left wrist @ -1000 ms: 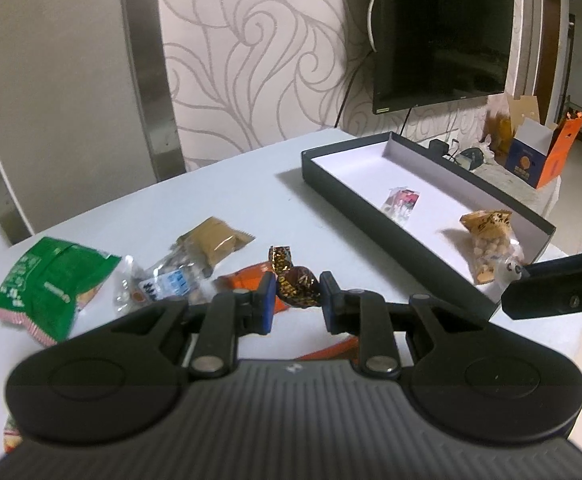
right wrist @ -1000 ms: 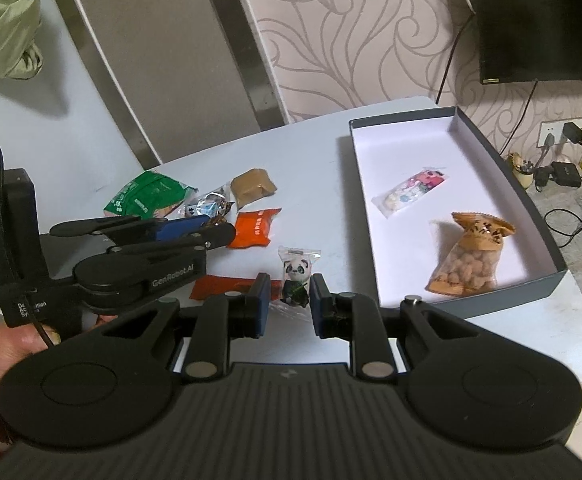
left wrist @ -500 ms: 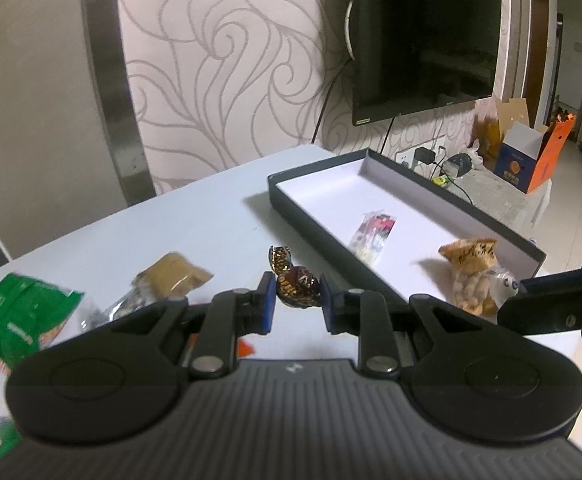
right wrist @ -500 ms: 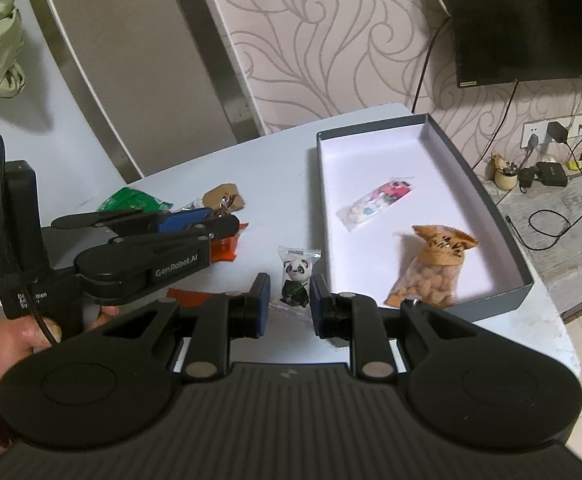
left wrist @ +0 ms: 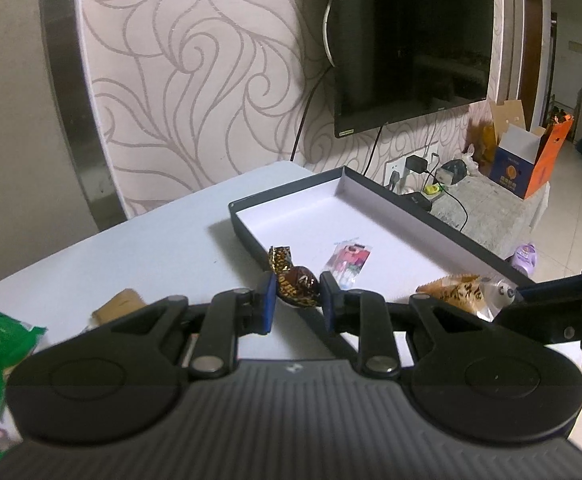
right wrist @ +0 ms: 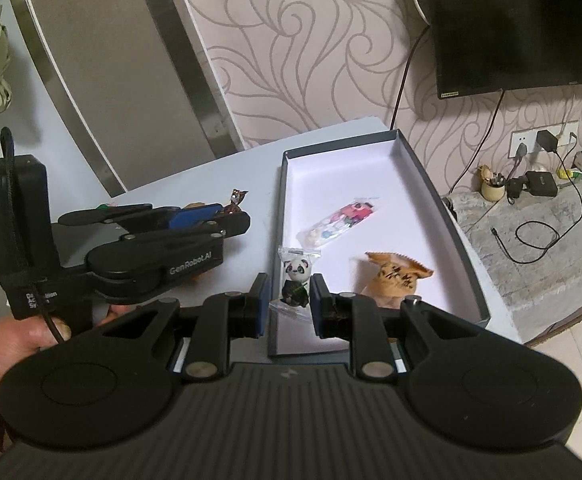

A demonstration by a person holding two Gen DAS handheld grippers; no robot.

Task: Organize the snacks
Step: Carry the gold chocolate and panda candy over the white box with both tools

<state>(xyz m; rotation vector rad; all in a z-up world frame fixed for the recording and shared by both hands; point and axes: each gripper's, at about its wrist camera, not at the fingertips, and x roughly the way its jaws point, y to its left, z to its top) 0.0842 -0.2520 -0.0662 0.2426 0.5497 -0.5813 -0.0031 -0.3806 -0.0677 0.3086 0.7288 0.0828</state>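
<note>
My left wrist camera looks forward-down; box [left wrist: 431, 216] centre-right. My right wrist camera looks down closer; box [right wrist: 435, 200] centre. Both share its snacks.

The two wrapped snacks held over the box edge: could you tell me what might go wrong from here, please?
1. The left hand-held gripper pinches the brown candy by its rounded body only; it might slip out short of the box.
2. The right hand-held gripper holds the panda snack by loose clear wrap, so it could twist or drop.
3. Both grippers approach the same end of the box and might bump each other, or land on the peanut bag.
</note>
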